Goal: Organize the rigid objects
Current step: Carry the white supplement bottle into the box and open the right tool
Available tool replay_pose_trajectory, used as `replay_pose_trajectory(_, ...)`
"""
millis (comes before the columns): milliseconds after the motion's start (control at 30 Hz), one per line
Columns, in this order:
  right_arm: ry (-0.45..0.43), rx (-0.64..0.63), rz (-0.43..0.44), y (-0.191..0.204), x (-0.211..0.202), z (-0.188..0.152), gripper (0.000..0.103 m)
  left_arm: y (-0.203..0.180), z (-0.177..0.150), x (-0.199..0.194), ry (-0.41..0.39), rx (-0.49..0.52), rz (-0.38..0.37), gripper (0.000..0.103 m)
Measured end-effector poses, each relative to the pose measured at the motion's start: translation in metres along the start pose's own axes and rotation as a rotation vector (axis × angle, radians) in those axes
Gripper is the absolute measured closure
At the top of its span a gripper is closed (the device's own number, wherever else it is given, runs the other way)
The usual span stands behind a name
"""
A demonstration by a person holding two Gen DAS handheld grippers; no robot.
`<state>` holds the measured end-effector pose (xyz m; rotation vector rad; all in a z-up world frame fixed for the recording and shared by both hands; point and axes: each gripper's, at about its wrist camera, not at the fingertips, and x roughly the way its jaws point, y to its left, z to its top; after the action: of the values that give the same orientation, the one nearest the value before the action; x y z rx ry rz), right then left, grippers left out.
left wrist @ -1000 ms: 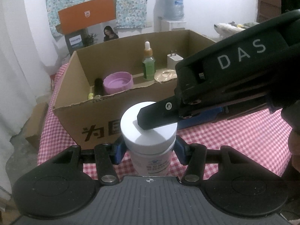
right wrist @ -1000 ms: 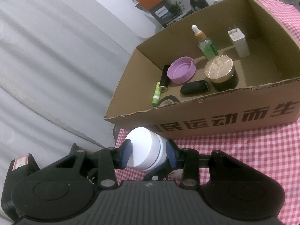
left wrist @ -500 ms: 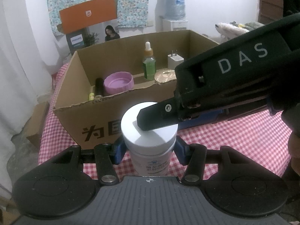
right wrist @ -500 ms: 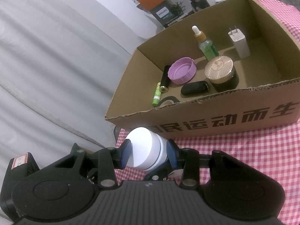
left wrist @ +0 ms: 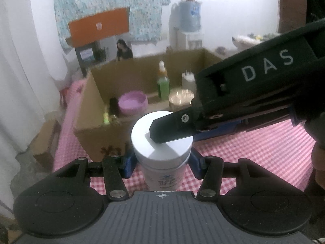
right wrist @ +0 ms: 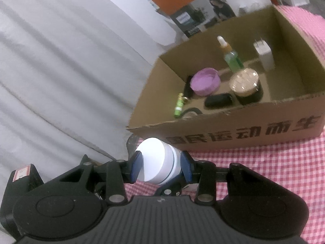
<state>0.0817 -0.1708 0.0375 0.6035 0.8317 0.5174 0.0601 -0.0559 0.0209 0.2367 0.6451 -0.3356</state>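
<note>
Left tool [left wrist: 161, 161] pinches the white jar [left wrist: 161, 140] by its body; right tool [right wrist: 160, 167] pinches its lid. Jar sits near the cardboard box [right wrist: 243, 136], above the checkered surface [right wrist: 264, 168].

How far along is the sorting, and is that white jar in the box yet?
Mostly done: the cardboard box already holds the purple lid, dropper bottle, white charger, gold-lidded jar and a few small items. In hand: the white jar, clamped by the left gripper on its body and the right gripper on its lid, in front of the box. Left: placing it inside.
</note>
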Motion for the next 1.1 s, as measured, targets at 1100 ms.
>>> replay_pose_trajectory(1100,-0.103,0.034,-0.117,-0.085,-0.039,0.121,0.058,-0.040,0.114,0.110,0.091,-0.017,-0.271,0.050)
